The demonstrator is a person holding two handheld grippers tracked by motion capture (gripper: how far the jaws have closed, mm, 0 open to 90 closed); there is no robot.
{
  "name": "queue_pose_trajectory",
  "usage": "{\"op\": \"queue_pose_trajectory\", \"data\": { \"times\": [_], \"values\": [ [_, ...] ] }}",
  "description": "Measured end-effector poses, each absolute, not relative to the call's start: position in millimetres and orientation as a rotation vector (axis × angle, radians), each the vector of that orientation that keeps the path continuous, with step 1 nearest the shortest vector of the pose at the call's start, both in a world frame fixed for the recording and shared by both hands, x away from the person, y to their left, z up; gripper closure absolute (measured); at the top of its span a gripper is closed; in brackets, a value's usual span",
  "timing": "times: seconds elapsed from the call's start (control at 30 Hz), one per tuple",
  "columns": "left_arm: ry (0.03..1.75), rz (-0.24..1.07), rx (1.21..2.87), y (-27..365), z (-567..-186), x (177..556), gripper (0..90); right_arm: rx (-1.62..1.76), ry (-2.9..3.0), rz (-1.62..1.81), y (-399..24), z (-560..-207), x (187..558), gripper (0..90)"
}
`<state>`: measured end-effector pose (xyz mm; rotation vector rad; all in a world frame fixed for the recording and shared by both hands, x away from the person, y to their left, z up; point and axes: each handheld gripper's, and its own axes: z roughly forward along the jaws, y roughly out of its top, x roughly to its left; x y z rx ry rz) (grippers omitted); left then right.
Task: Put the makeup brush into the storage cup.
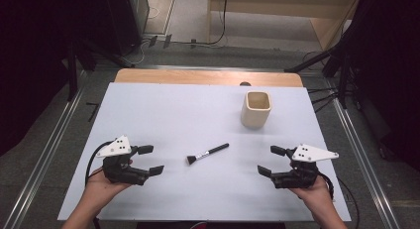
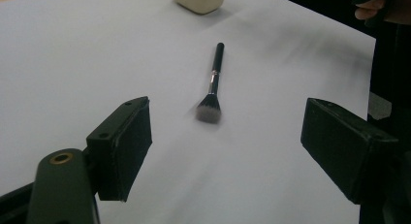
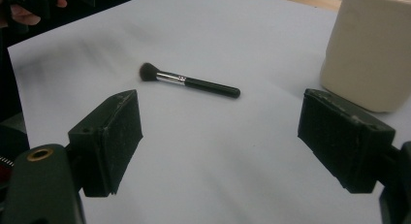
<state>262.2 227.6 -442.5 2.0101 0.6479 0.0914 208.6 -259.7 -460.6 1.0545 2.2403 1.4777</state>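
Left tool (image 1: 151,160) jaws spread wide, nothing between them, held by left hand (image 1: 101,185) low over near-left part of white tabletop (image 1: 163,110). Right tool (image 1: 271,161) also spread wide and empty, in right hand (image 1: 317,193) at near-right. The two tools face each other, well apart.

Makeup brush (image 1: 208,153) lies flat on the tabletop between the two tools, touching neither; bristle end points toward left tool, black handle angles away toward far right. In left gripper view brush (image 2: 212,86) sits ahead of the jaws, bristles nearest, slightly blurred. In right gripper view brush (image 3: 189,80) is ahead and a bit left, lying crosswise, bristles at left.

Cream cup (image 1: 256,109), squarish, upright, open top, stands beyond right tool, well apart from brush; close by right jaw in right gripper view (image 3: 373,49). Bare tabletop between each tool and brush.

Around tabletop: grey floor (image 1: 49,140), metal rails, dark stands, cables
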Motion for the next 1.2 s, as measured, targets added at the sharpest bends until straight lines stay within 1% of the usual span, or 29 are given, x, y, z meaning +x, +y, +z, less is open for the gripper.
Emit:
{"op": "queue_pose_trajectory", "data": {
  "times": [0.47,1.2],
  "values": [
    [0.643,0.095,2.025,222,-441,270,19.0,1.053,2.246,1.482,-260,-462,209,16.9],
    [0.627,0.086,2.052,199,-441,287,18.9,1.070,2.239,1.482,-261,-463,209,16.9]
  ]
}}
